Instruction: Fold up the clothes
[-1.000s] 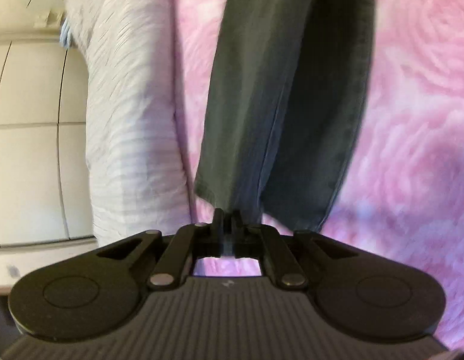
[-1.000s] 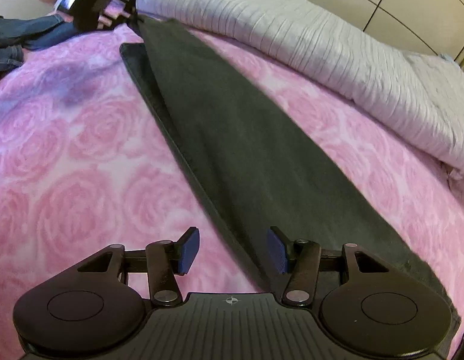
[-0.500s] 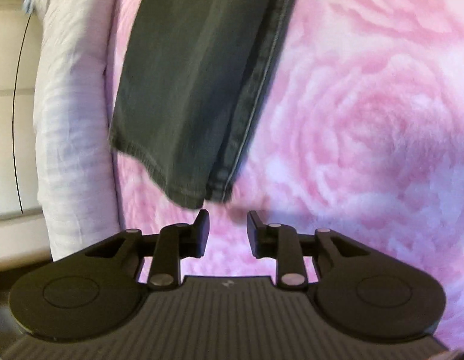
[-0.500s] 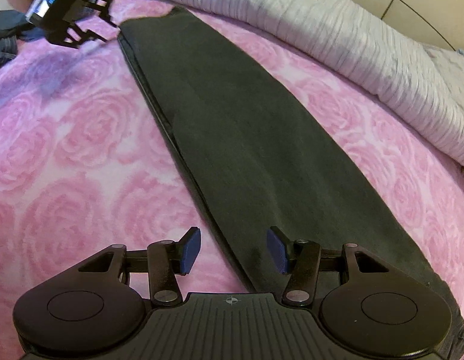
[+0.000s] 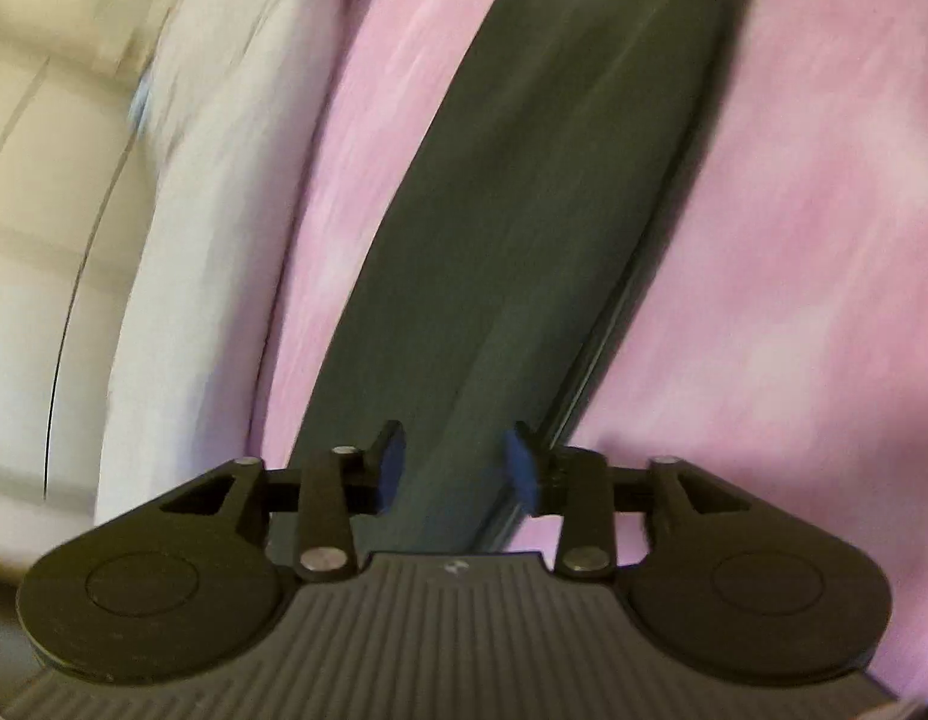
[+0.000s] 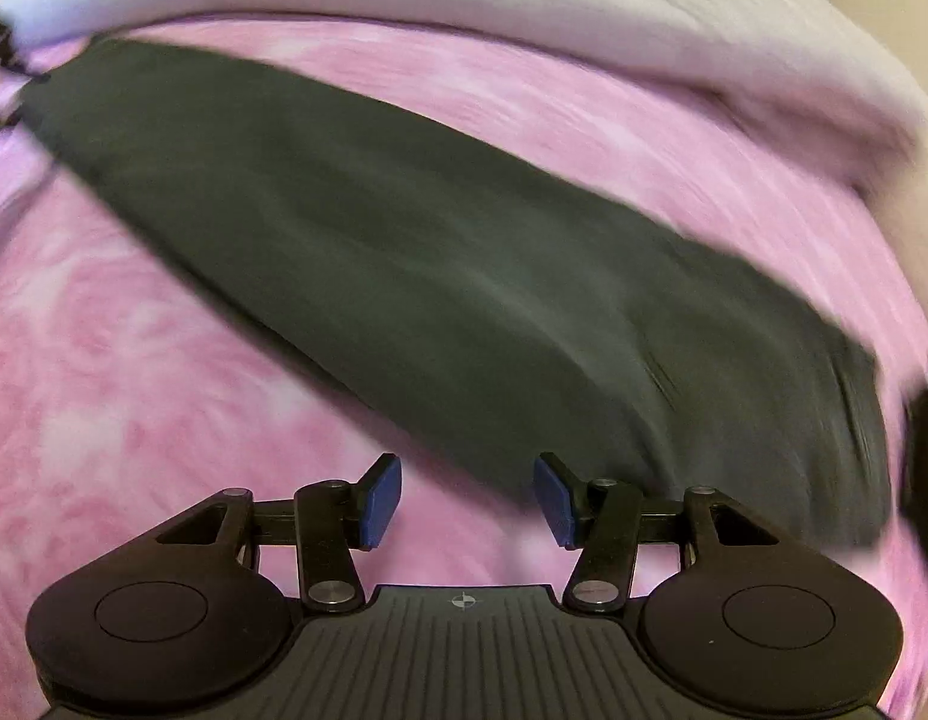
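Note:
Dark grey trousers [image 5: 524, 240] lie folded lengthwise in a long strip on the pink rose-patterned bedspread [image 5: 794, 300]. My left gripper [image 5: 455, 468] is open and empty, with the trousers' near end running under its fingers. In the right wrist view the trousers [image 6: 404, 264] stretch diagonally from upper left to lower right. My right gripper [image 6: 467, 495] is open and empty, just in front of the trousers' long near edge. Both views are motion-blurred.
A white ribbed duvet [image 5: 206, 228] lies along the far side of the bed, also seen in the right wrist view [image 6: 524, 6]. Cream cabinet panels [image 5: 38, 240] stand beyond it.
My left gripper let go of the trouser hem, opened wide and now sits over the laid-down leg. My right gripper stayed open and swung so the trousers lie across its view.

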